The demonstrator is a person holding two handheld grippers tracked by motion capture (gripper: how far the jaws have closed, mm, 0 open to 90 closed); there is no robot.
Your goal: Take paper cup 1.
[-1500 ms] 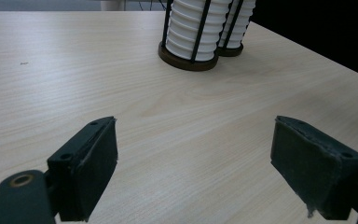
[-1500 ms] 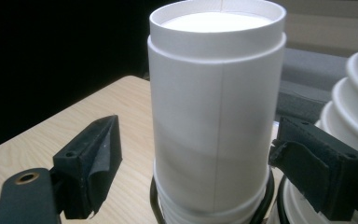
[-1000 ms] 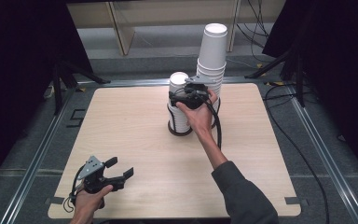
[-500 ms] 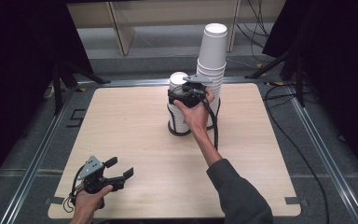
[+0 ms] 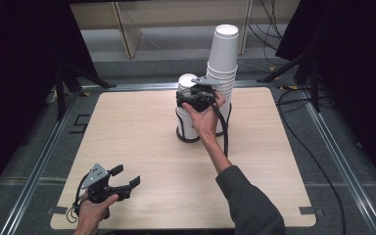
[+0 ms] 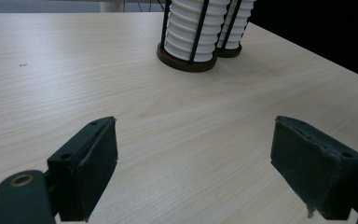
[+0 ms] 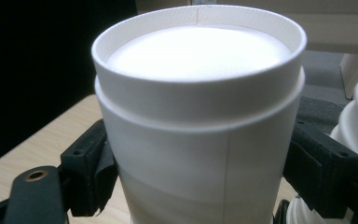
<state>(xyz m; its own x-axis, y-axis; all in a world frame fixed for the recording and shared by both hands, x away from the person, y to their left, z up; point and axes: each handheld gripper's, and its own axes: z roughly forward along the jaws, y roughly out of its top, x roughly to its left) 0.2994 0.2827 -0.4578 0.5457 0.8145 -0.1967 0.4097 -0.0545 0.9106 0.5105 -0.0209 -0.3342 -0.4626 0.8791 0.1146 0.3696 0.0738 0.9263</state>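
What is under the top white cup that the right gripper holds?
Under the top cup more stacked cups stand in a black wire holder. The hand covers part of that stack.

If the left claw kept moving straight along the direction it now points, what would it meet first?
Probably the nearer cup stack in its dark holder, ahead of the open left claw; bare table lies between, though depth is hard to judge.

My table [image 5: 142, 147] is light wood with round corners. Two round dark holders stand on it, far from me, touching side by side. The left holder [image 6: 186, 63] has white cups [image 6: 186, 28] stacked inside; the right holder [image 6: 228, 50] has a taller stack [image 5: 223, 63].
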